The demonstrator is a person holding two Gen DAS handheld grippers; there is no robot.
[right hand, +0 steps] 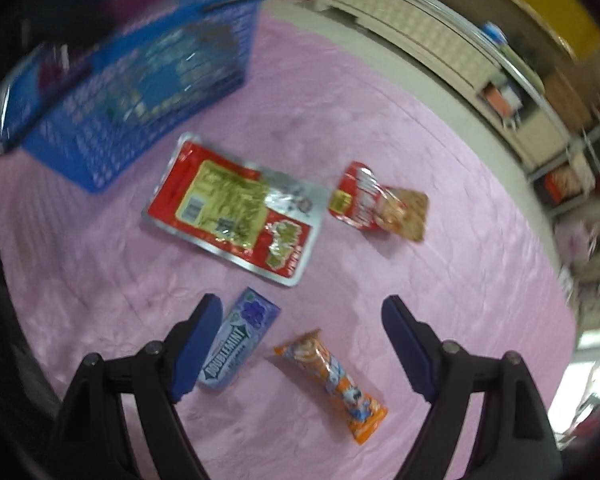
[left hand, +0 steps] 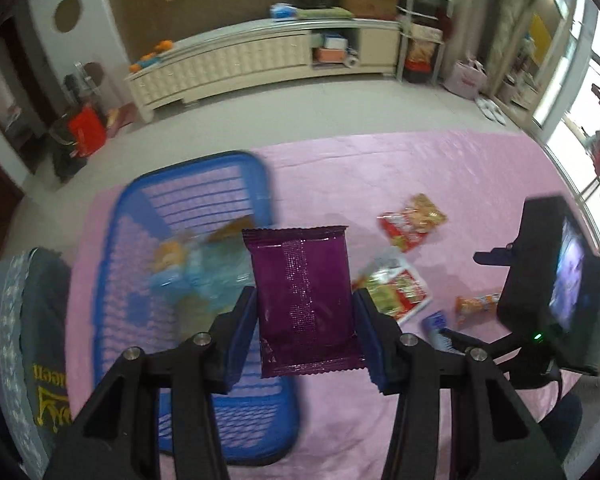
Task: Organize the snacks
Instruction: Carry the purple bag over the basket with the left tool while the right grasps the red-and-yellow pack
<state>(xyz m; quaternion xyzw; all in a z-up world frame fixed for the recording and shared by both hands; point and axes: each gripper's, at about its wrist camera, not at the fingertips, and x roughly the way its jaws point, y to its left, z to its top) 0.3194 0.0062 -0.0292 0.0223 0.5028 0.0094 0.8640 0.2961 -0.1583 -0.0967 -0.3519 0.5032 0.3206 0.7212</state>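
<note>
My left gripper [left hand: 305, 300] is shut on a purple snack packet [left hand: 304, 300] and holds it up beside the right edge of the blue basket [left hand: 132, 232], which holds several snacks. My right gripper [right hand: 302, 312] is open and empty above the pink cloth. Below it lie a blue Doublemint gum pack [right hand: 238, 346] by the left finger and an orange snack bar [right hand: 334, 384]. Farther off lie a large red and green packet [right hand: 236, 208] and a small red packet [right hand: 376, 204]. The basket also shows in the right wrist view [right hand: 112, 96].
The pink cloth [left hand: 440, 184] covers the work surface, with grey floor beyond it. A long cream cabinet [left hand: 236, 64] stands along the far wall. The right gripper's body [left hand: 548, 280] is at the right of the left wrist view. A grey garment [left hand: 28, 340] is at the left.
</note>
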